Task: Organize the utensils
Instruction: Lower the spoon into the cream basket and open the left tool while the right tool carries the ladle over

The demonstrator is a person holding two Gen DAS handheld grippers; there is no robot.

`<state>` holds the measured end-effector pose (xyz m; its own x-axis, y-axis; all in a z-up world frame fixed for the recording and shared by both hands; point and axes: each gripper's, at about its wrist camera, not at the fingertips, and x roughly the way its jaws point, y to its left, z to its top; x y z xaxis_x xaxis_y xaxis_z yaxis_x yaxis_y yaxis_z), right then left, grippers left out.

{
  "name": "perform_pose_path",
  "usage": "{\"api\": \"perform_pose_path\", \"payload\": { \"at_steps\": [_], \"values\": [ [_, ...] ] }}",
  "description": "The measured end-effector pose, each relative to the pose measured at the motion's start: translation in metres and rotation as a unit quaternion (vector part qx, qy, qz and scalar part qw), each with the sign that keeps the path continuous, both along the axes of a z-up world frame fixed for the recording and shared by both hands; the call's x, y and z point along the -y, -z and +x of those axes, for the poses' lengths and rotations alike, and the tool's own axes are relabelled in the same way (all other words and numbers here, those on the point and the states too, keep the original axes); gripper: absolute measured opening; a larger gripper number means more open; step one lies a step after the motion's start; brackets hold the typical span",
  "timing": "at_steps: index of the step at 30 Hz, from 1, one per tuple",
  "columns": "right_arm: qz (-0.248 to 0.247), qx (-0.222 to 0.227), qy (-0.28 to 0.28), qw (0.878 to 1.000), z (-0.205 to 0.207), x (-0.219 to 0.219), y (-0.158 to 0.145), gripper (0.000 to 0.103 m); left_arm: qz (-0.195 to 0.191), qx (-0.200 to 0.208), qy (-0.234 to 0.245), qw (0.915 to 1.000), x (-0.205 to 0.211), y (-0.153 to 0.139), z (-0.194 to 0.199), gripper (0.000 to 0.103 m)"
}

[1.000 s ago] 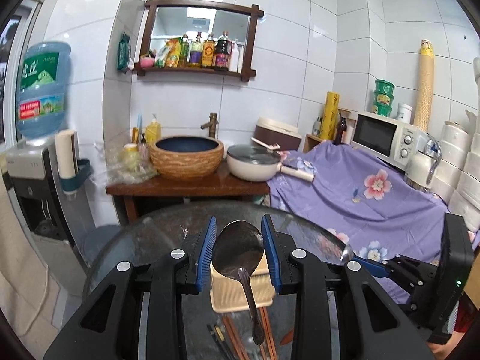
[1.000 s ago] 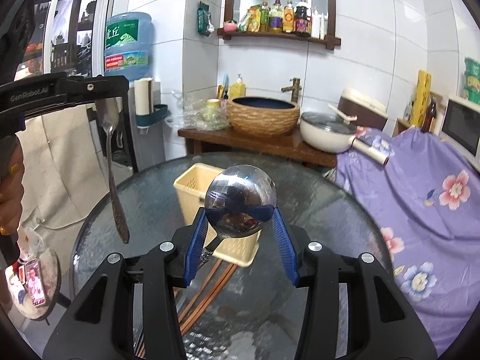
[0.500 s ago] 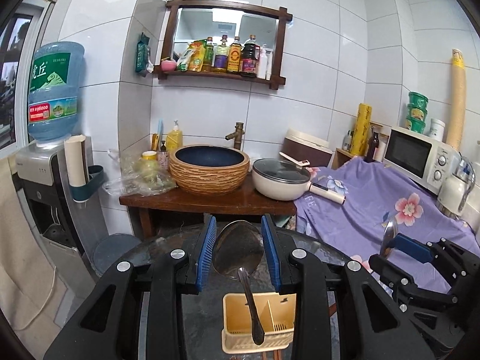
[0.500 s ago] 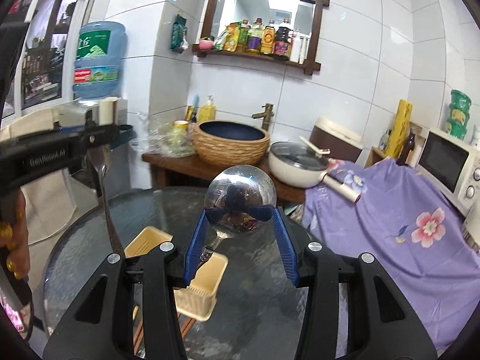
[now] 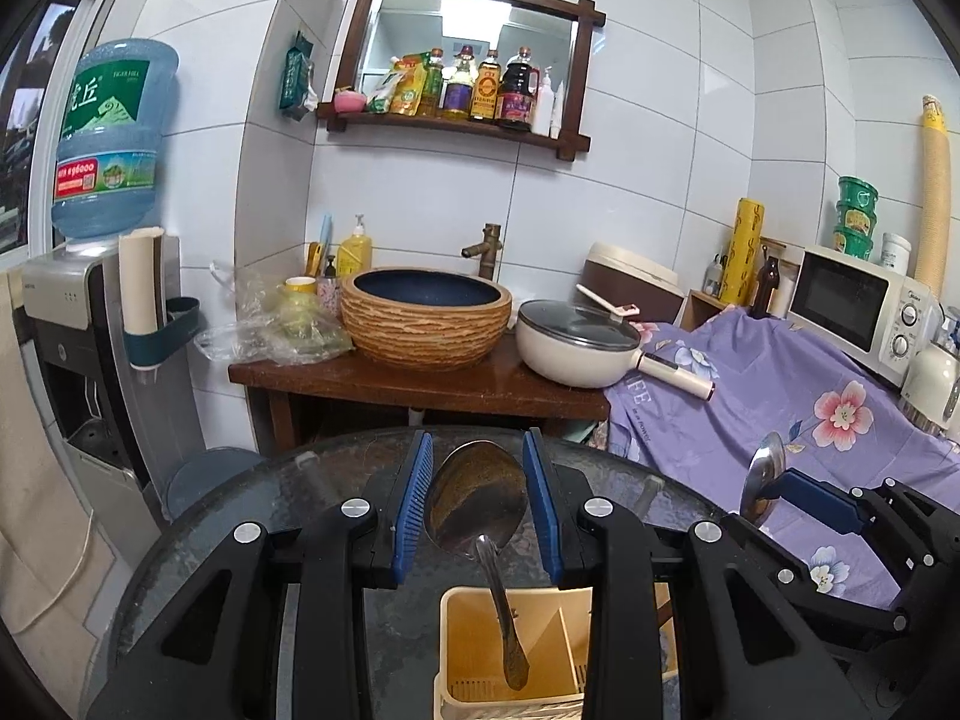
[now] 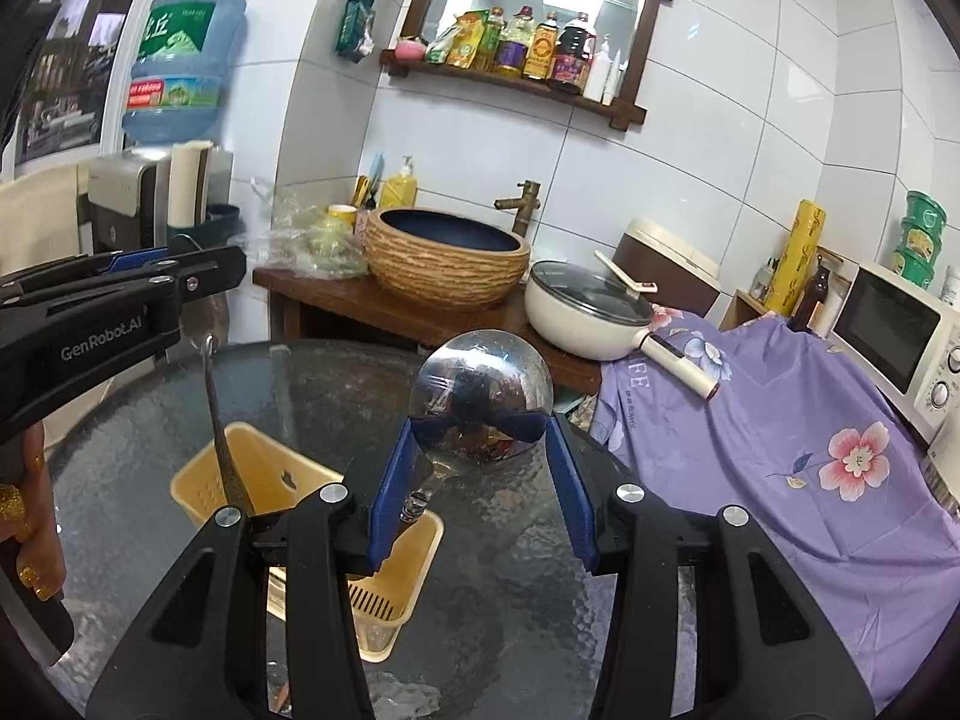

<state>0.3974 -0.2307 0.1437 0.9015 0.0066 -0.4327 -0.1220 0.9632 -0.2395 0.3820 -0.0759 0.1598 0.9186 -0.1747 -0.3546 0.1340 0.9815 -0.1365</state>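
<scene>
Your left gripper (image 5: 477,501) jaws clamp a steel spoon (image 5: 477,495); your right gripper (image 6: 480,483) jaws clamp a round steel ladle (image 6: 480,399), both above the yellow plastic caddy (image 6: 258,468).

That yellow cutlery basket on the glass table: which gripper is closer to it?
Left. The left gripper hangs right over the basket, its spoon handle dipping inside. The right gripper holds its ladle beside it.

Below our left claw (image 5: 477,504) the yellow utensil caddy (image 5: 462,630) stands open-topped, but the spoon (image 5: 477,498) we grip hangs into one compartment, so that slot is taken. A divider (image 5: 570,642) splits the room left. To its right our right claw (image 6: 477,468) holds a ladle (image 6: 480,396) over the same caddy, crowding the approach. Ahead of both, the glass table (image 6: 336,384) lies bare up to the wooden counter (image 5: 420,381)
</scene>
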Motion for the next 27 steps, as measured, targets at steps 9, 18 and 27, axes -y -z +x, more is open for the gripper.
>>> {"api": "perform_pose_path", "payload": {
  "at_steps": [9,18,27],
  "values": [
    [-0.017,-0.01,-0.016,1.0,-0.002,-0.01,0.038,0.045,0.006,-0.029,0.007,0.9995,0.005,0.032,0.008,0.03],
    [-0.034,-0.025,-0.03,0.999,-0.002,-0.016,0.053,0.045,0.028,-0.048,0.014,0.9983,0.009,0.051,0.011,0.03],
    [-0.044,-0.039,-0.037,0.998,-0.003,-0.019,0.061,0.046,0.038,-0.063,0.022,0.9971,0.014,0.059,0.013,0.031]
  ]
}}
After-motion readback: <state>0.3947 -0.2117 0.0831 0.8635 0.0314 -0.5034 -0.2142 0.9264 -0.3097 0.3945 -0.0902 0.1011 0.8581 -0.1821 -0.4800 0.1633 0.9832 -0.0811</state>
